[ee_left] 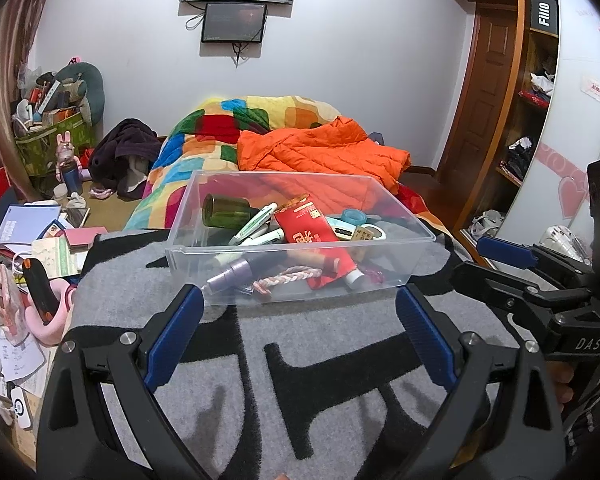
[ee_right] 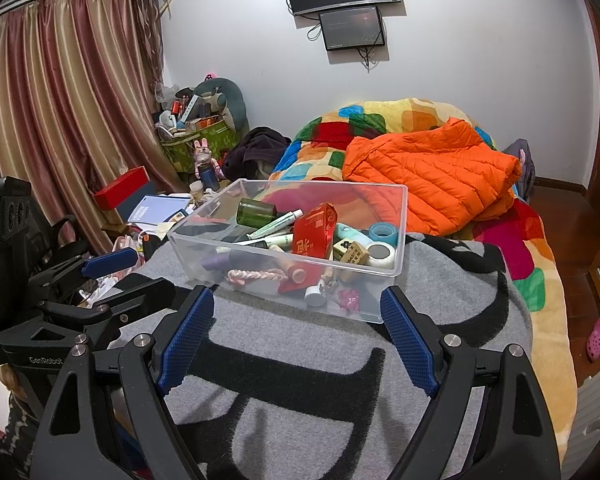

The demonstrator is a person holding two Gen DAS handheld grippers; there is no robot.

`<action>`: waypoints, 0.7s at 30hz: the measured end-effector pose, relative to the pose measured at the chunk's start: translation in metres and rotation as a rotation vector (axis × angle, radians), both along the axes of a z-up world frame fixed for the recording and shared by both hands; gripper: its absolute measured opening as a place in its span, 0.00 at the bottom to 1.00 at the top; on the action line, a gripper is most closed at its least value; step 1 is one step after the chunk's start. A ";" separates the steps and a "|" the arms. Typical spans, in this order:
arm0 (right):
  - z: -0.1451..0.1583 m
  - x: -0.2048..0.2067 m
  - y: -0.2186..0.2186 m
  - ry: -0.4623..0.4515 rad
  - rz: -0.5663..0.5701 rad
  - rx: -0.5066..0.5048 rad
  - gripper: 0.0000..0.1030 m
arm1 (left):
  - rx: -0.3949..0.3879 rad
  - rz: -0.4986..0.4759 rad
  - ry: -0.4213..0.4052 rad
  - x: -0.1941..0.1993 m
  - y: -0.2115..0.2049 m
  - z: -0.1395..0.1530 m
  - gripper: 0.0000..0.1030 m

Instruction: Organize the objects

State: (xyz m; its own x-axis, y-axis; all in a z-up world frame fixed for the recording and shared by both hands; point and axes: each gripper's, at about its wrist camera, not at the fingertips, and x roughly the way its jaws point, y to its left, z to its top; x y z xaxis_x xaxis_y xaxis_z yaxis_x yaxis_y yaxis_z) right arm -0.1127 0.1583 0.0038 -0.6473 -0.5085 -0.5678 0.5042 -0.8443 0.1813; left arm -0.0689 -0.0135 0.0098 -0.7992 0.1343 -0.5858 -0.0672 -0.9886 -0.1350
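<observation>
A clear plastic bin point(ee_left: 188, 254) point(ee_right: 400, 240) sits on a grey and black blanket point(ee_left: 332, 360) point(ee_right: 300, 400). It holds a green bottle point(ee_left: 224, 211) point(ee_right: 256, 213), a red packet point(ee_left: 306, 226) point(ee_right: 315, 232), white tubes, a purple spray bottle point(ee_left: 230, 276), a pink braided rope point(ee_left: 288, 280) point(ee_right: 256, 275) and tape rolls point(ee_right: 384, 232). My left gripper point(ee_left: 300, 300) is open and empty, just short of the bin's near wall. My right gripper point(ee_right: 298, 300) is open and empty, also just short of the bin. Each gripper shows at the edge of the other's view.
An orange down jacket point(ee_left: 320, 150) point(ee_right: 432, 172) lies on a colourful quilt point(ee_left: 220, 124) point(ee_right: 520, 248) behind the bin. Cluttered papers, boxes and a green basket point(ee_left: 48, 140) point(ee_right: 196, 142) fill the left side. A wooden wardrobe point(ee_left: 512, 92) stands on the right.
</observation>
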 end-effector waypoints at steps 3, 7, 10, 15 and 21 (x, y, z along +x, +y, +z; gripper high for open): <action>0.000 0.000 0.000 0.001 0.003 0.000 0.81 | 0.001 0.001 -0.002 0.001 -0.001 0.000 0.95; 0.001 0.002 -0.003 0.001 0.007 0.002 0.81 | 0.006 -0.002 -0.007 0.001 -0.001 0.000 0.95; 0.000 0.003 -0.004 -0.002 0.009 0.002 0.81 | 0.006 -0.001 -0.007 0.000 -0.001 0.000 0.95; 0.000 0.003 -0.004 -0.002 0.011 0.001 0.81 | 0.009 0.004 -0.001 0.001 -0.002 0.001 0.96; -0.002 0.002 -0.005 -0.010 0.013 0.002 0.81 | 0.011 0.004 0.004 0.003 -0.002 0.002 0.96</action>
